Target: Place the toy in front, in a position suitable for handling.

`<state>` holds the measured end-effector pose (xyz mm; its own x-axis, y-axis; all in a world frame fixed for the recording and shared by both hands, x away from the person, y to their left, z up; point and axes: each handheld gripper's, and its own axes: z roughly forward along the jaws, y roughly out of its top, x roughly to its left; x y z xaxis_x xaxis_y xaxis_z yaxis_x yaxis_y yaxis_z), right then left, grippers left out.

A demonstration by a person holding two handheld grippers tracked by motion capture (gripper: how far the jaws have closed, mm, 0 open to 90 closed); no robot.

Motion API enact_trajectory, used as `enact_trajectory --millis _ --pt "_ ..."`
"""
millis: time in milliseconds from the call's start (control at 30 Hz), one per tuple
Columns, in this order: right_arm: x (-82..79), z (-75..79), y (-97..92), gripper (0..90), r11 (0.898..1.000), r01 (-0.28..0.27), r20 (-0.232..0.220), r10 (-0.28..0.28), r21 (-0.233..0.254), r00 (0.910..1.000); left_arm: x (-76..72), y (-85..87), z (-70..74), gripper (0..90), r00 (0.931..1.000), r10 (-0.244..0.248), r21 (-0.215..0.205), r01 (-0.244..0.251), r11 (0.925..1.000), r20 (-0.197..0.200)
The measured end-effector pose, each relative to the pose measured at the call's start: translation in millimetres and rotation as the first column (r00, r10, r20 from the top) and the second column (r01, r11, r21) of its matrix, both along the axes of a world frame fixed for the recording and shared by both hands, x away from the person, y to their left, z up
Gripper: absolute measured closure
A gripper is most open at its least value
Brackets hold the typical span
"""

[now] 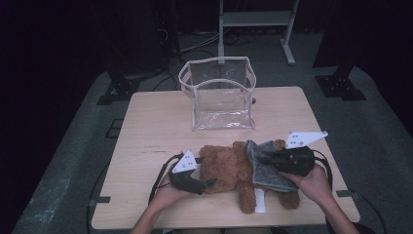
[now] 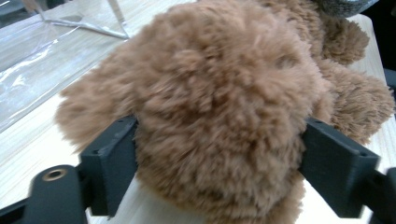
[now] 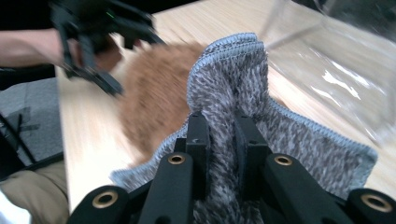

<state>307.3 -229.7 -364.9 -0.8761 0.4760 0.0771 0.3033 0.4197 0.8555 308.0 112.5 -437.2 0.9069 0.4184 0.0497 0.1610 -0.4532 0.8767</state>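
Note:
A brown teddy bear [image 1: 224, 168] lies on the wooden table [image 1: 156, 122] near its front edge. A grey fuzzy cloth [image 1: 265, 168] drapes over the bear's right part. My left gripper [image 1: 207, 184] is at the bear's left end. In the left gripper view its jaws press into the fur on both sides of the bear's head [image 2: 219, 102]. My right gripper [image 3: 223, 135] is shut on a raised fold of the grey cloth [image 3: 233, 79]. In the high view the right gripper [image 1: 263, 158] sits over the bear's middle.
A clear plastic bag [image 1: 221, 92] with a pale trim stands open at the back middle of the table. A white tag [image 1: 259, 200] lies by the bear's legs. Bare tabletop extends to the left. A metal stand is on the floor behind the table.

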Motion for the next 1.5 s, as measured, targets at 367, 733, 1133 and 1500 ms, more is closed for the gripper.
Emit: enact_trajectory --millis 367,733,1133,1500 --pt "6.3 -15.6 67.0 77.9 0.988 -0.137 -0.027 0.135 -0.075 0.9905 -1.6 -3.5 -2.7 22.1 1.0 -0.007 -0.006 0.007 1.0 0.007" --pt "-1.6 -3.2 92.2 77.9 0.979 -0.181 0.015 0.183 -0.093 0.9829 -2.4 -1.0 -6.4 29.5 0.9998 -0.01 -0.025 0.011 0.9996 0.014" --pt "-17.7 -26.9 52.1 77.7 0.978 -0.165 -0.071 0.157 -0.131 0.9851 -3.2 2.5 -8.3 29.0 0.9998 -0.01 -0.021 0.01 0.9997 0.015" --pt "31.0 12.4 100.2 77.8 0.979 -0.169 -0.004 0.17 -0.118 0.9855 -6.2 3.5 -9.5 29.7 0.9999 -0.007 -0.031 0.007 0.9995 0.011"
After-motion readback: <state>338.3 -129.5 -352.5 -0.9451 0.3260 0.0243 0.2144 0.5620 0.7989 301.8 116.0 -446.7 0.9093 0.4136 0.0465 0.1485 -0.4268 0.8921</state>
